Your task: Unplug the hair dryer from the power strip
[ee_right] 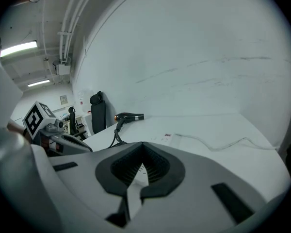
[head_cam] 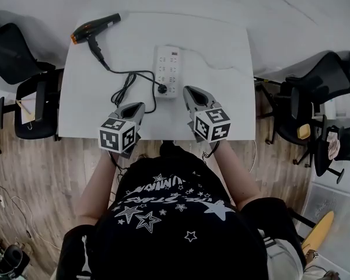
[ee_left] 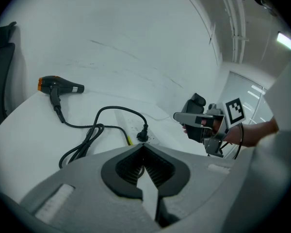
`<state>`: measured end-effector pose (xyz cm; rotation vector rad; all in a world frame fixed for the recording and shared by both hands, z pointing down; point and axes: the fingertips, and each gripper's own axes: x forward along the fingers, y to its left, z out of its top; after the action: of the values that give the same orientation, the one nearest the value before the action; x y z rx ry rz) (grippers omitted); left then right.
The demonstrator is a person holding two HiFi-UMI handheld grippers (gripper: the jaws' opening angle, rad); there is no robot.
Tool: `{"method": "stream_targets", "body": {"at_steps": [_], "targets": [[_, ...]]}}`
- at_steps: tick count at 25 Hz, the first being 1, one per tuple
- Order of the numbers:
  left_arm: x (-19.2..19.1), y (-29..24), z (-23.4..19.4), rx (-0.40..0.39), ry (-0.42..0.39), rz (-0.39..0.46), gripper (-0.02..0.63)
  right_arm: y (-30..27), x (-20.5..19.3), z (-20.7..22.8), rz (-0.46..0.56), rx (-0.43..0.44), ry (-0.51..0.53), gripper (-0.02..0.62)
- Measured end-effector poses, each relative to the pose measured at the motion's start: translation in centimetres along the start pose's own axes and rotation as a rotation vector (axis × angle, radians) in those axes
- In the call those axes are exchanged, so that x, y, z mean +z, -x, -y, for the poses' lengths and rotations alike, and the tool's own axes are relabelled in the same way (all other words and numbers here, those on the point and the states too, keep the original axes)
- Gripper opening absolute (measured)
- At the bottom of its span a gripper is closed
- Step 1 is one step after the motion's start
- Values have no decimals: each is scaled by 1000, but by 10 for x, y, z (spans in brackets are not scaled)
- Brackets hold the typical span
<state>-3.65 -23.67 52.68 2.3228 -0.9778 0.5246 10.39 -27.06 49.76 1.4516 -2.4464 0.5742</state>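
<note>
White lettering on black shirt [head_cam: 163, 186], too blurred to read

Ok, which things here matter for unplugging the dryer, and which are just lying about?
For the job: hair dryer, black cord, plug seated in the power strip, left gripper and right gripper, both shut and empty.

Lying about: left chair and right chair beside the table, floor cables.
</note>
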Motion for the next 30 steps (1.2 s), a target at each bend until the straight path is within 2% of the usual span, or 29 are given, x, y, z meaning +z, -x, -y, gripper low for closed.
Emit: {"method": "stream_targets", "body": {"at_steps": [17,30], "targets": [[4,-75,-5,-6,26,-92,6,-35,-10,26,-92,90,16,9],[-4,-94,-10,18,67,-123,6,-50,-21,14,-135,184,48,9]]}}
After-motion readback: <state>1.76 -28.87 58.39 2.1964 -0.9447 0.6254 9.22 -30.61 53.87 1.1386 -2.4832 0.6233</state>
